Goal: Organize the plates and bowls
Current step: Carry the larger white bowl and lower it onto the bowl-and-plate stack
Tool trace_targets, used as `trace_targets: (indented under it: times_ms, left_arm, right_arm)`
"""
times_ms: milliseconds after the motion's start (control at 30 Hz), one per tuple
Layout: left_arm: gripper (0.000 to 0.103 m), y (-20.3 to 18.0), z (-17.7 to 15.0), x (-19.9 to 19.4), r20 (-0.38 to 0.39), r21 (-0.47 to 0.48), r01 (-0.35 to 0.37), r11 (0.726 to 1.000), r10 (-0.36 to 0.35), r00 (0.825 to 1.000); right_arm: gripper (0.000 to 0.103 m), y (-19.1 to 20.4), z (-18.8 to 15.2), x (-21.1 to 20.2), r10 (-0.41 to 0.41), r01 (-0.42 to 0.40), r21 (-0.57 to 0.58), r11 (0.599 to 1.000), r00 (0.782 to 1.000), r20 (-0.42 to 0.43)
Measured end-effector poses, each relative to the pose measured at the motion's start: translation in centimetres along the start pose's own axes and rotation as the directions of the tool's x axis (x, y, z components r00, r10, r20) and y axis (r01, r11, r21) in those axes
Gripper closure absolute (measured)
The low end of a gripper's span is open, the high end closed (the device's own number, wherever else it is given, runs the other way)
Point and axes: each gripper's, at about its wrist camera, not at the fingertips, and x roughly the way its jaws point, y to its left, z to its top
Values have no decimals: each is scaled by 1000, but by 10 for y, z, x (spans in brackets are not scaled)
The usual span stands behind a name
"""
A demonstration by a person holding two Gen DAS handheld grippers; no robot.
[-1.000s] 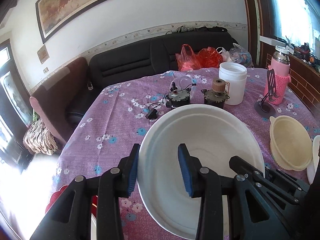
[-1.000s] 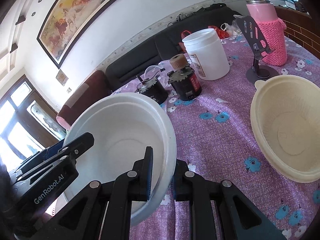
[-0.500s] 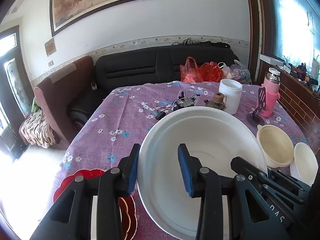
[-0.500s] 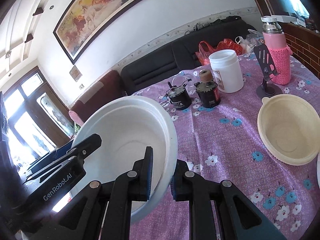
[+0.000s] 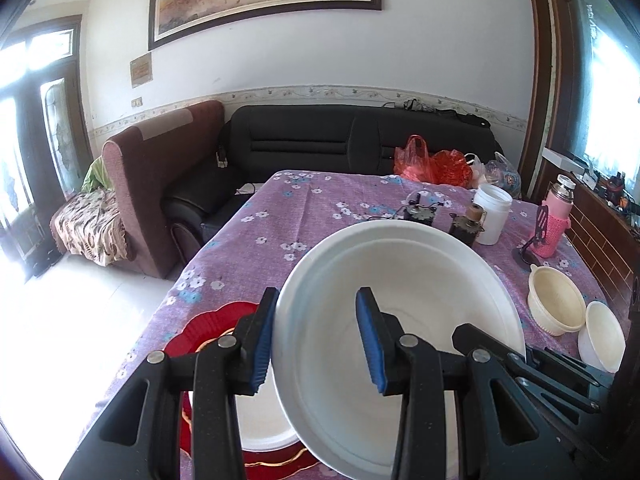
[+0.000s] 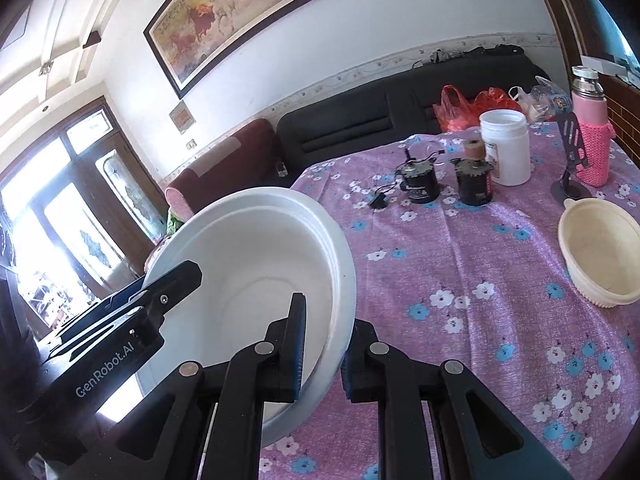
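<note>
Big white bowl in the air, sorting only partly done.

We hold the large white bowl [image 5: 400,320] above the table [image 5: 280,216]: right gripper [image 6: 322,348] clamped on its rim, left gripper [image 5: 316,336] with jaws apart around the opposite rim. Below, a white dish [image 5: 260,416] already lies on the red plate [image 5: 200,328]; the cream bowl [image 5: 556,304] and small white bowl [image 5: 604,336] still wait.

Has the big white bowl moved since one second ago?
Yes. The white bowl has been carried back toward the near table edge, away from the white jar, and now hangs over the red plate.
</note>
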Motion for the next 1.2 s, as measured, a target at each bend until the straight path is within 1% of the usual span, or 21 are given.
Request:
trace_targets:
  times_ms: [133, 267, 367, 500, 800, 933, 1067, 1200]
  left_arm:
    - [66, 38, -8, 7, -30, -63, -25, 998, 23, 999]
    - [66, 73, -18, 19, -70, -126, -41, 991, 32, 997]
    - [66, 92, -27, 30, -98, -160, -54, 986, 39, 994]
    - [66, 113, -38, 46, -141, -200, -54, 978, 26, 990]
    - [65, 124, -51, 75, -200, -228, -54, 972, 7, 980]
    - [59, 126, -52, 82, -216, -243, -43, 969, -11, 976]
    - [55, 127, -52, 82, -219, -260, -30, 965, -29, 975]
    - [46, 130, -51, 73, -205, -279, -34, 960, -25, 978]
  right_arm:
    - [86, 31, -9, 27, 17, -20, -41, 999, 998, -61]
    - [86, 51, -18, 56, 25, -33, -57, 998, 992, -125]
    - [86, 64, -25, 76, 15, -29, -80, 996, 986, -164]
    - [86, 75, -33, 98, -13, -9, -110, 994, 980, -197]
    - [86, 80, -39, 124, -79, 44, -156, 987, 970, -228]
    - [86, 82, -40, 130, -87, 47, -169, 984, 969, -233]
    - [86, 84, -40, 133, -113, 68, -201, 977, 968, -222]
    - [86, 84, -40, 133, -122, 78, -203, 976, 970, -212]
